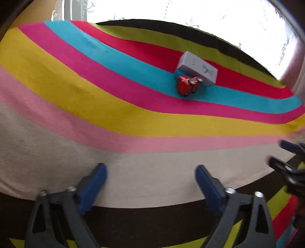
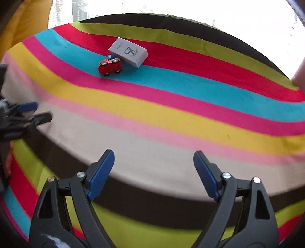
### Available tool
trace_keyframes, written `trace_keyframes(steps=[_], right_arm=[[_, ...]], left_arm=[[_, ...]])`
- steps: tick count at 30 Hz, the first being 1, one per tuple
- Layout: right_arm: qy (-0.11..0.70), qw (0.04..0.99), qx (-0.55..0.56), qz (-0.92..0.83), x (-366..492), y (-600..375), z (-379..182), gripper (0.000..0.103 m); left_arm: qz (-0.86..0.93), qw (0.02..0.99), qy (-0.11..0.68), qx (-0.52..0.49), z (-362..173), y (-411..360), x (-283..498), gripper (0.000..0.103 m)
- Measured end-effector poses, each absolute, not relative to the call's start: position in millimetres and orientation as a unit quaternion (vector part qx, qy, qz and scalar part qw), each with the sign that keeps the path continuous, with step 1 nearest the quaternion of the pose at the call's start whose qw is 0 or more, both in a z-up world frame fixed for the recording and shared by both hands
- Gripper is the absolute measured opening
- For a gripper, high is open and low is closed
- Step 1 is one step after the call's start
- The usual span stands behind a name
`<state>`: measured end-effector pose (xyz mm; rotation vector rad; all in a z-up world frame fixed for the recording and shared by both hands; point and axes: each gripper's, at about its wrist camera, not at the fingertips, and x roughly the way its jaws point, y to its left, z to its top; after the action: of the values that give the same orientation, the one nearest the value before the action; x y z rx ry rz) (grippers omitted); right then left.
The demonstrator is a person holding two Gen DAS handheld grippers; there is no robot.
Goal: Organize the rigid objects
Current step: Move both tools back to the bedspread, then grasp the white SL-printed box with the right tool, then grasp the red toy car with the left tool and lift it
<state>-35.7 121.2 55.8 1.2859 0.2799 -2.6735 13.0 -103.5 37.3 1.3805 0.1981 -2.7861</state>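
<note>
A: What covers the desk?
B: A striped cloth: brown, green, red, blue, pink, yellow, cream.
A: And behind it?
B: A bright window with a lace curtain, washed out by daylight.

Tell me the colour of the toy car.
Red toy car, clearest in the right wrist view.

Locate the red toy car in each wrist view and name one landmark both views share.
Left wrist: red toy car, right of centre, upper half, on the blue stripe.
Right wrist: red toy car, left of centre, upper part.
Shared landmark: the white box just behind it.
</note>
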Motion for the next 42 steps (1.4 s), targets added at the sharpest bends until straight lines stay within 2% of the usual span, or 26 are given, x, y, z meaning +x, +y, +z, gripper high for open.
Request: trace_keyframes(steps=[4, 13, 17, 22, 23, 24, 25, 28, 32, 34, 37, 39, 40, 42], right_arm=[[0.112, 0.078, 0.426, -0.894, -74, 113, 51, 0.087], [0.195, 0.089, 0.412, -0.886, -185, 66, 44, 0.087], [0.265, 0.096, 0.392, -0.876, -222, 35, 46, 0.087], [0.284, 0.132, 0.382, -0.869, -243, 5, 53, 0.087], [0.293, 0.137, 0.384, -0.865, -242, -1, 53, 0.084], [0.294, 0.141, 0.390, -0.862, -240, -4, 53, 0.064], [0.283, 0.151, 0.399, -0.859, -237, -4, 53, 0.051], [0.235, 0.155, 0.443, -0.851, -216, 10, 56, 0.050], [0.108, 0.230, 0.537, -0.804, -162, 63, 70, 0.050], [0.086, 0.253, 0.561, -0.784, -140, 83, 73, 0.050], [0.093, 0.232, 0.568, -0.784, -121, 107, 67, 0.051], [0.094, 0.219, 0.555, -0.797, -115, 116, 61, 0.054], [0.081, 0.220, 0.540, -0.809, -112, 120, 62, 0.062], [0.061, 0.210, 0.517, -0.828, -107, 127, 61, 0.069]], left_arm=[[-0.889, 0.026, 0.017, 0.458, 33, -90, 10, 0.103], [-0.889, 0.021, 0.022, 0.457, 32, -92, 5, 0.103], [-0.889, 0.022, 0.022, 0.457, 30, -92, -1, 0.103], [-0.889, 0.022, 0.023, 0.457, 29, -92, -3, 0.103], [-0.889, 0.022, 0.023, 0.457, 29, -92, -3, 0.103], [-0.889, 0.022, 0.024, 0.457, 29, -91, -3, 0.103], [-0.889, 0.023, 0.023, 0.457, 29, -91, -3, 0.103], [-0.889, 0.023, 0.023, 0.457, 30, -90, -4, 0.103], [-0.889, 0.025, 0.022, 0.457, 30, -88, -4, 0.103], [-0.889, 0.026, 0.023, 0.457, 29, -87, -5, 0.103], [-0.889, 0.026, 0.023, 0.457, 29, -87, -6, 0.103], [-0.889, 0.026, 0.023, 0.457, 29, -86, -7, 0.103], [-0.889, 0.026, 0.023, 0.457, 29, -86, -7, 0.103], [-0.889, 0.026, 0.023, 0.457, 29, -86, -6, 0.103]])
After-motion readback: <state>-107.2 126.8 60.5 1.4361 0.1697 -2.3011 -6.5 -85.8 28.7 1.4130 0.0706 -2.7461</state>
